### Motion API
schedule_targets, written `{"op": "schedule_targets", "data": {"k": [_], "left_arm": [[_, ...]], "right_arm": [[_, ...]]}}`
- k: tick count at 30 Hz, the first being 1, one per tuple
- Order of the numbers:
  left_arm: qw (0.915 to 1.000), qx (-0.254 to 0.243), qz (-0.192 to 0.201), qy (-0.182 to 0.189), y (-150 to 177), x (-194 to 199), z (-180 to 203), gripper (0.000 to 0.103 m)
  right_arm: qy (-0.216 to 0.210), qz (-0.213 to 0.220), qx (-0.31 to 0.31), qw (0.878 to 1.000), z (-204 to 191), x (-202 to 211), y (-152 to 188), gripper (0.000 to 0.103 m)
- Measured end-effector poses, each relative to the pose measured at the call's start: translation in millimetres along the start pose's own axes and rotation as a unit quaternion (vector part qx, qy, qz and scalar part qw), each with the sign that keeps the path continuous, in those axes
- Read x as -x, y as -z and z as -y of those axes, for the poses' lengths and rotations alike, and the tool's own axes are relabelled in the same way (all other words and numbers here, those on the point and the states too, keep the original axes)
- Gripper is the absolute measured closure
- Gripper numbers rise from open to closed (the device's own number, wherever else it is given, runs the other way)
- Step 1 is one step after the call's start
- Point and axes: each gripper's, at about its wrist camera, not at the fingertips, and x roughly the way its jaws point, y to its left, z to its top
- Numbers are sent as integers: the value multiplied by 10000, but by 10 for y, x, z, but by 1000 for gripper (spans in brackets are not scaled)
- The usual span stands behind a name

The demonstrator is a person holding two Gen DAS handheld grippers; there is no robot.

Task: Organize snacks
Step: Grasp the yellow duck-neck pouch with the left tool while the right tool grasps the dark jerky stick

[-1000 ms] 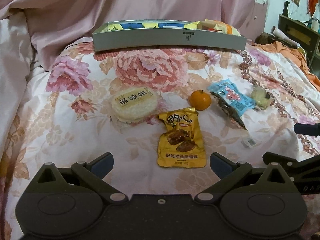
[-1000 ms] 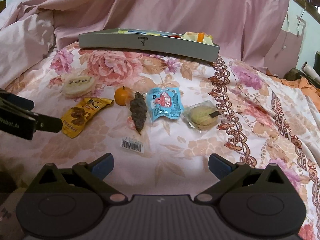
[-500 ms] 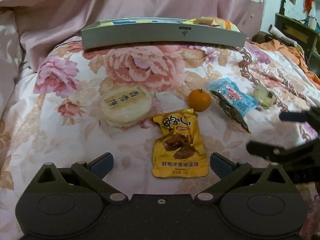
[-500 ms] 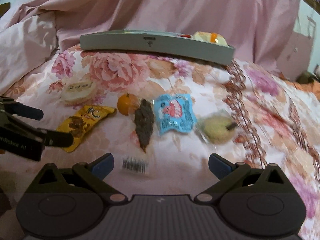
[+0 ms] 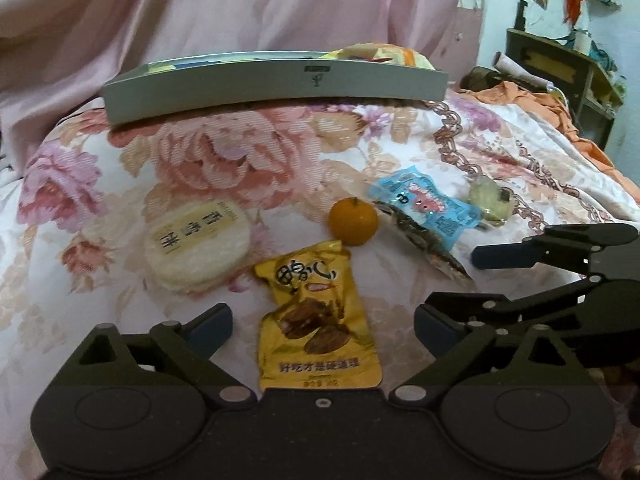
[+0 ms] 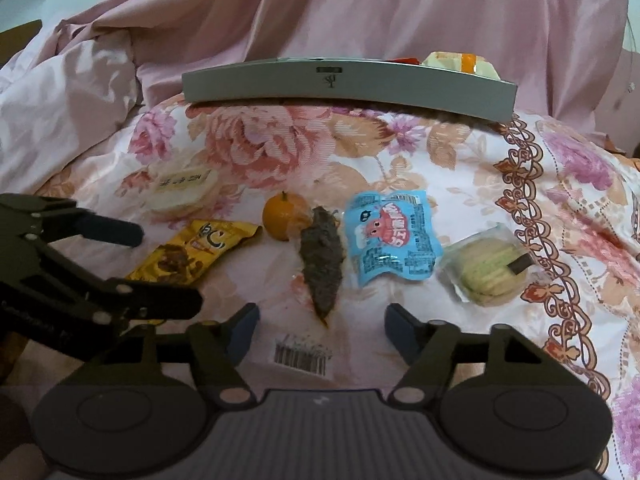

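The left gripper [image 5: 322,326] straddles the yellow snack packet [image 5: 318,322], jaws closing but not touching it. The right gripper [image 6: 320,332] narrows around the dark clear-wrapped snack [image 6: 322,262], nothing gripped.

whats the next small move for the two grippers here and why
Probably ease each gripper down onto its snack and finish closing. The left gripper straddles the yellow pouch, and the right gripper straddles the clear packet with the dark snack. Both sets of jaws are closing, but the pads do not press on anything yet. The grey tray waits beyond them.
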Motion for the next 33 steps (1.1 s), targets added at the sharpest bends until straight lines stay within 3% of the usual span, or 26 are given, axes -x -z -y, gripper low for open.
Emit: {"op": "schedule_targets", "data": {"k": [5,10,21,23,33], "left_arm": [[9999,121,39,26,6,-21,-34,19],[9997,245,-25,55,3,-34,-52,42],[9975,649,-252,152,12,69,-86,47],[9968,695,-354,163,17,105,-97,47],[9927,970,-691,179,79,275,-139,47]], "right_arm": [[-35,4,-22,10000,7,0,3,41],[-30,3,14,10000,-13,-1,10,44],[-91,-65,-247,9996,-4,20,11,54],[-104,-103,-273,9995,-15,37,6,61],[-104,-378,-77,9992,-90,129,10,64]]}}
